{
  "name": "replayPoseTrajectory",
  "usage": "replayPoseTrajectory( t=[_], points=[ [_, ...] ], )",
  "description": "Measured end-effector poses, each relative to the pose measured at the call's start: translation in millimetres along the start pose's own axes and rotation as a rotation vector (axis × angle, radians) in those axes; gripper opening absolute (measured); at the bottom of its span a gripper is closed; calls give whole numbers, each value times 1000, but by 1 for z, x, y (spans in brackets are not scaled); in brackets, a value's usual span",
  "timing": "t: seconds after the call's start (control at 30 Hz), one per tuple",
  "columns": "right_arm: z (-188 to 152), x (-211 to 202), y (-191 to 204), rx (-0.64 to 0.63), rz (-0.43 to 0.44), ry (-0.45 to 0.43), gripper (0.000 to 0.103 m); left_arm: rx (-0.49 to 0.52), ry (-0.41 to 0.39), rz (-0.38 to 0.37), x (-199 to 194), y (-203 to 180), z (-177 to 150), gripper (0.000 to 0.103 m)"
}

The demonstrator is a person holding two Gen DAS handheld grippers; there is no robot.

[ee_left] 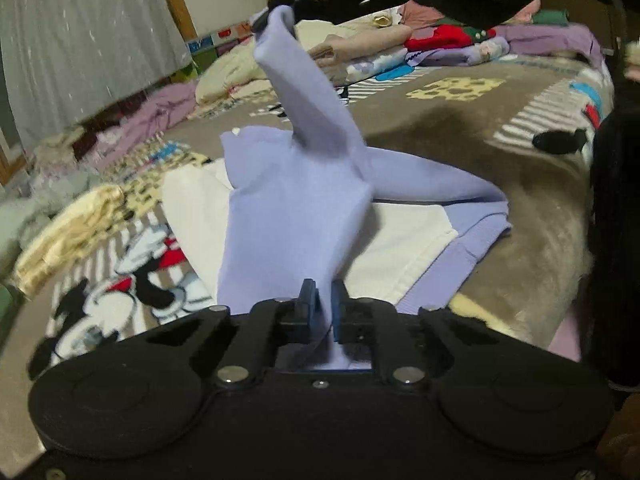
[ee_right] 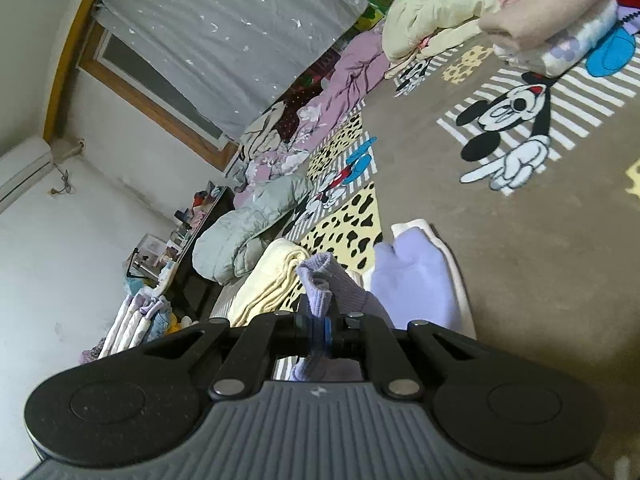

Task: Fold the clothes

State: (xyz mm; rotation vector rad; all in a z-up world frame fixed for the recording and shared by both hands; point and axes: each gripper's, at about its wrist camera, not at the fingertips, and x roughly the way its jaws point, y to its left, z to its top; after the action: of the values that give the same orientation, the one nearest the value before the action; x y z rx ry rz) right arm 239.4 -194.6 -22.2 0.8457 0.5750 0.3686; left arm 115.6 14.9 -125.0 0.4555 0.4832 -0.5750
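Left wrist view: your left gripper [ee_left: 323,300] is clamped on a fold of the lilac sleeve [ee_left: 288,208] of a lilac-and-white sweatshirt [ee_left: 408,240], which lies partly spread on the cartoon-print blanket [ee_left: 500,168]. Your right gripper [ee_left: 276,4] shows at the top of the frame, pinching the sleeve's far end and holding it well above the bed, so the sleeve stands up in a twisted column between the two tools.

In the right wrist view, your right gripper [ee_right: 320,320] is closed on the ribbed cuff [ee_right: 320,280], with the rest of the garment hanging below and beside it.

From here, the likeliest trouble is the twist: if you lay the sleeve across the body as it stands, it may land creased or rolled. The cuff is held only by a thin edge, so a quick swing could pull it free. A pull from both ends may also drag the white body panel out of line, or bunch the blanket under it. The stacks of folded clothes [ee_left: 460,44] at the far side sit well apart and look safe.

No brand, label or writing can be read in either view; the blanket carries only cartoon mouse figures and spotted patches.
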Motion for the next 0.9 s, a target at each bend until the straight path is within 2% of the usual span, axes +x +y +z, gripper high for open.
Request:
replayPoseTrajectory(
  t=[0.17, 0.47, 0.73, 0.83, 0.9],
  points=[
    [10, 27, 13, -13, -10, 16, 8, -217, -24, -103, -7, 32, -3, 3],
    [20, 102, 39, -111, -66, 98, 8, -479, -31, -186, -5, 68, -15, 2],
    [9, 172, 39, -180, -195, 194, 8, -651, -19, -198, -2, 92, -25, 3],
    [8, 190, 36, -202, -213, 205, 19, -715, -26, -207, -2, 100, -28, 3],
    [12, 190, 34, -211, -187, 192, 47, -731, -27, -205, -3, 102, -30, 3]
  ],
)
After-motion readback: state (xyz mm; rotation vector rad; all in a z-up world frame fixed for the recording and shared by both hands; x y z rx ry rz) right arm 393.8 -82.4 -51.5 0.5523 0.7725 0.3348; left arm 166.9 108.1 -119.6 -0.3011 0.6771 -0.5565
